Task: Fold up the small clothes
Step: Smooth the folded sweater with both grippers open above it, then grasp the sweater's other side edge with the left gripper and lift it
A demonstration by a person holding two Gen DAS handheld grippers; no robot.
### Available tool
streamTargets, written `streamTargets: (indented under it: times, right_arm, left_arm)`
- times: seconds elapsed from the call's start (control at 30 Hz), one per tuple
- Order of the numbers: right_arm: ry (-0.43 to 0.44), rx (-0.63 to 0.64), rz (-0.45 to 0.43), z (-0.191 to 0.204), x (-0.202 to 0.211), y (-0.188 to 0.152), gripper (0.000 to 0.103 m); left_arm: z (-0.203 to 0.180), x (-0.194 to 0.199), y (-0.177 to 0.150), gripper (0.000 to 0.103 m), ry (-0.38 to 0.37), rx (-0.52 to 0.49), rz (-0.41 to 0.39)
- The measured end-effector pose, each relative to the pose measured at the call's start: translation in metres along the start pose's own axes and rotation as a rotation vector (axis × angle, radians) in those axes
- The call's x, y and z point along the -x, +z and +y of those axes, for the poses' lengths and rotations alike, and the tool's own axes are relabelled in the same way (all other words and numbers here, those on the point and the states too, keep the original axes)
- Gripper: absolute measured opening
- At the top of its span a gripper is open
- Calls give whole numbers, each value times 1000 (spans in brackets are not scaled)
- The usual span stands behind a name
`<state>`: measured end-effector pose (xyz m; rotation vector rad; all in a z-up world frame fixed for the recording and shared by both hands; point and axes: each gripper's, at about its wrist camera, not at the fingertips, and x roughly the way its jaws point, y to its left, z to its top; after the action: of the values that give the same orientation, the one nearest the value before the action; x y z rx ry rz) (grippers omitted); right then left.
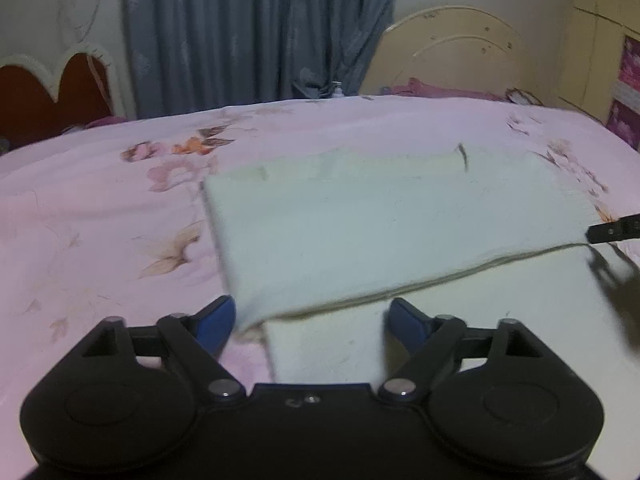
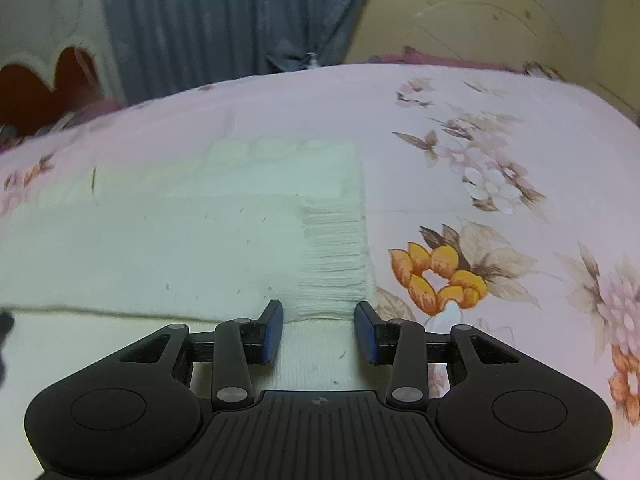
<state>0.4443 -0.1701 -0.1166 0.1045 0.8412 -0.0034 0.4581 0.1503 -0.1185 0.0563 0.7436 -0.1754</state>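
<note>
A white knit garment (image 1: 360, 232) lies flat on the bed, on a pink flowered sheet (image 1: 100, 208), with its top layer folded over a lower one. The fold edge runs diagonally across the left wrist view. It looks like a small sweater or similar; the ribbed cuff or hem (image 2: 336, 256) sits at its right end, beside an orange flower print (image 2: 440, 276).

The left gripper (image 1: 310, 322) is spread wide. The near corner of the folded layer sits between its blue fingertips (image 1: 216, 320), but they don't touch it, so nothing is gripped. The right gripper (image 2: 319, 328) is about half open and straddles the ribbed end. Its pads (image 2: 272, 332) look clear of the cloth on both sides, so it reads as not pinching. The right gripper's tip also pokes in at the right edge of the left view, near the fold line.

Handling guess: soft, light and floppy, with no stiffness, so it will sag and drag if lifted by one point. The knit looks grippy rather than slippery. It's not fragile, but the loose weave could snag on the fingertips.

The best holds are probably the two ends of the fold edge, or the near corners, one per gripper. Pinch both layers together so the top one doesn't slide off. The ribbed end is thicker, so it's an easier bite.

A grey curtain (image 1: 240, 32) and a cream headboard (image 1: 452, 52) stand behind the bed.
</note>
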Motion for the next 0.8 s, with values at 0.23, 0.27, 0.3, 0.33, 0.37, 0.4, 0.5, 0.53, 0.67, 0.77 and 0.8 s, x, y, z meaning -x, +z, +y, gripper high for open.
streamTargets:
  times: [0.23, 0.27, 0.3, 0.33, 0.37, 0.4, 0.5, 0.53, 0.67, 0.77, 0.8]
  right_arm:
    - [51, -27, -46, -14, 43, -12, 40]
    - [58, -26, -45, -15, 49, -15, 40]
    - [62, -24, -37, -17, 52, -19, 40]
    - [60, -29, -29, -20, 55, -24, 40]
    - [64, -42, -27, -25, 58, -28, 40]
    - [75, -58, -24, -29, 63, -33, 40]
    - [124, -76, -24, -43, 85, -52, 40]
    - [140, -72, -25, -48, 94, -59, 40]
    - [199, -75, -16, -70, 130, -93, 40]
    - [237, -88, 16, -90, 156, -127, 40]
    - [245, -92, 23, -97, 164, -140, 40]
  left_arm:
    - [17, 38, -26, 95, 23, 66, 18]
    - [17, 47, -32, 91, 22, 66, 15]
    - [17, 54, -37, 88, 27, 60, 15]
    - [16, 61, -42, 88, 34, 51, 19]
    - [16, 70, -49, 82, 39, 45, 24]
    - [15, 78, -55, 77, 42, 46, 29]
    - [11, 104, -74, 75, 25, 64, 43]
    - [10, 111, -79, 75, 18, 69, 45]
    - [-1, 145, -110, 63, -53, 134, 73]
    - [-14, 169, -134, 58, -80, 167, 90]
    - [-18, 177, -142, 58, -90, 182, 94]
